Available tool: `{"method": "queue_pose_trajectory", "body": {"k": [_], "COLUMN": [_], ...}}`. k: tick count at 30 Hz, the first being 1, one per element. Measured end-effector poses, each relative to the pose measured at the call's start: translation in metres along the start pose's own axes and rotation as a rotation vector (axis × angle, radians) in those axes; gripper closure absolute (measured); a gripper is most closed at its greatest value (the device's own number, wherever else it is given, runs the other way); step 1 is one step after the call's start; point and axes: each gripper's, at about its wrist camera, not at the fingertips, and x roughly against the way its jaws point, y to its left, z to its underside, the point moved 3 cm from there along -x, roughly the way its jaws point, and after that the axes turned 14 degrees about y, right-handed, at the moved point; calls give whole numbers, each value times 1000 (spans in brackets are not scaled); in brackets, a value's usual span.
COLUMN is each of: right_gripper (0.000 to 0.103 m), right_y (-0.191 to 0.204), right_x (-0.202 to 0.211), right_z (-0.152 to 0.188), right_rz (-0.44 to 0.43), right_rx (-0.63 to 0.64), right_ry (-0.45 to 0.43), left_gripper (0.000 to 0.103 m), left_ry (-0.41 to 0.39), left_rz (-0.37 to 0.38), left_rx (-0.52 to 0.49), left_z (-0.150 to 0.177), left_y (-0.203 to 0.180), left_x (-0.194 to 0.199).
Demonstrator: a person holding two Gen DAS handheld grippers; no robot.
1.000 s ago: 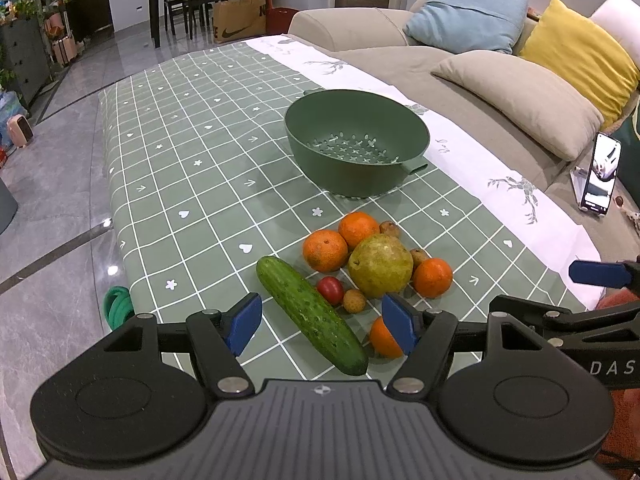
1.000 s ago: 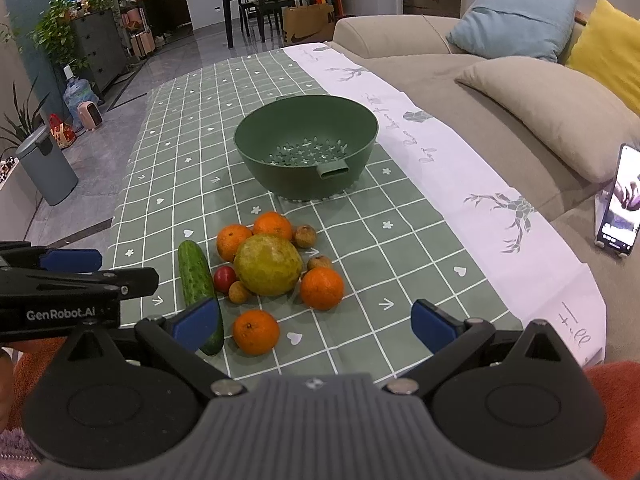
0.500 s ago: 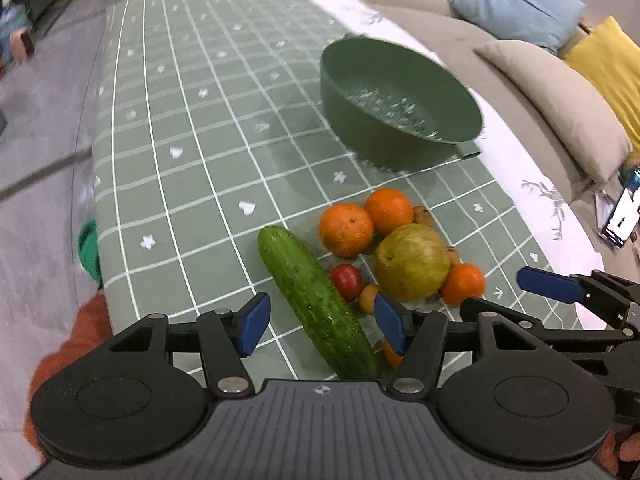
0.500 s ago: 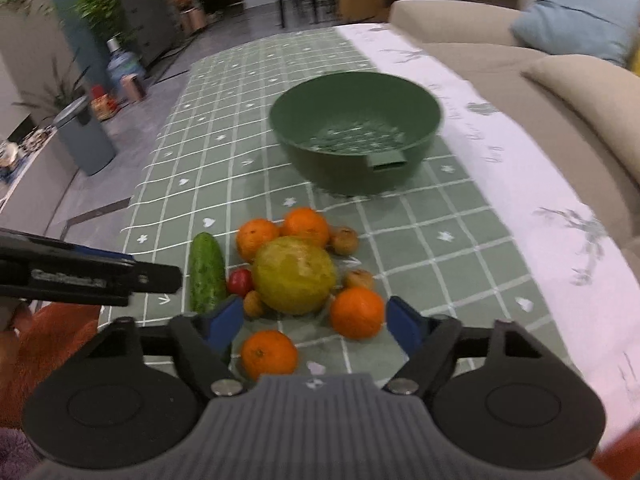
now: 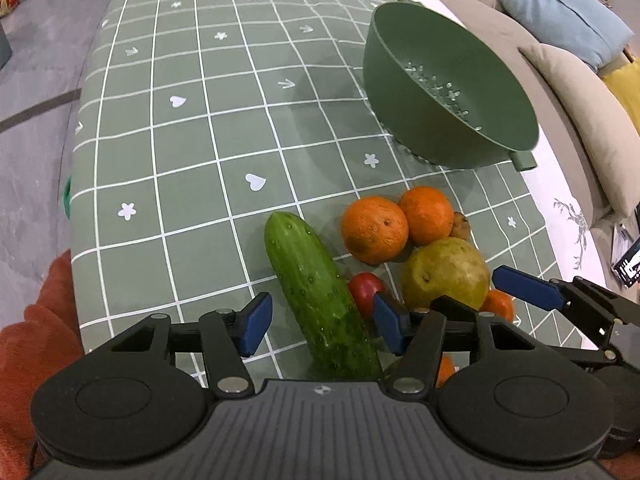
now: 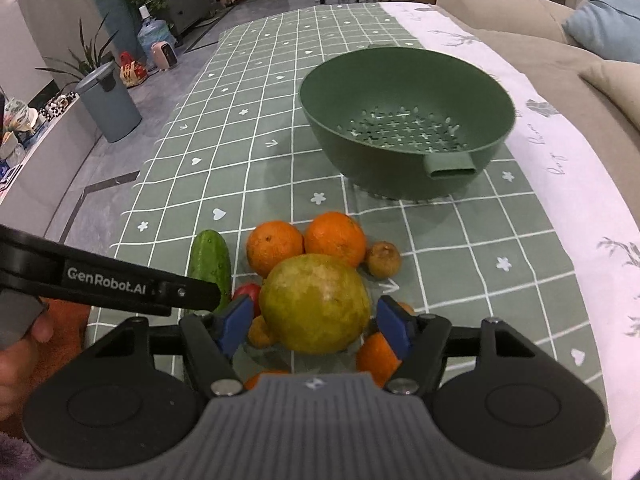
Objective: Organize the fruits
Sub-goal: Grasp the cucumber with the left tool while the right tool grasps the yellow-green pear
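On the green checked tablecloth lies a pile of fruit in front of a green colander bowl. My left gripper points down over the cucumber. The cucumber lies between the closing jaws with a gap at each pad. My right gripper straddles the big yellow-green fruit, its pads close beside it with slim gaps showing. Two oranges, a red tomato and a small brown fruit crowd around. The left gripper's finger crosses the right wrist view.
Another orange sits under the right gripper. A beige sofa with cushions runs along the table's right side, with a phone on it. The table's left edge drops to a grey floor with a bin.
Both grippers have come down and forward onto the fruit pile and narrowed. The left now straddles the cucumber and the right straddles the big yellow-green fruit.
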Motion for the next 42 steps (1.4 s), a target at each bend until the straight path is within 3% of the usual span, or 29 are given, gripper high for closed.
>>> {"method": "queue_pose_trajectory", "body": {"k": [8,18,32,42], "right_gripper": [38,40,40,40], "right_y": [-2,2,8,2], "right_x": [-12,-11,24,45], "right_z": [-3,-2,8,12], "right_rz": [-29,-7,31,46], "right_rx": [-6,14,21,10], "right_ry": [17,4,-88,-133], "left_gripper": [53,59,63,66], "left_ry": [43,35,-126,-229], "left_rz": [31,47,63,78], "left_rx": [34,41,-4,-78], "left_z": [-7,-5,24,24], "left_y": [3,2,-2,-25], "left_x": [-12,-10,40,75]}}
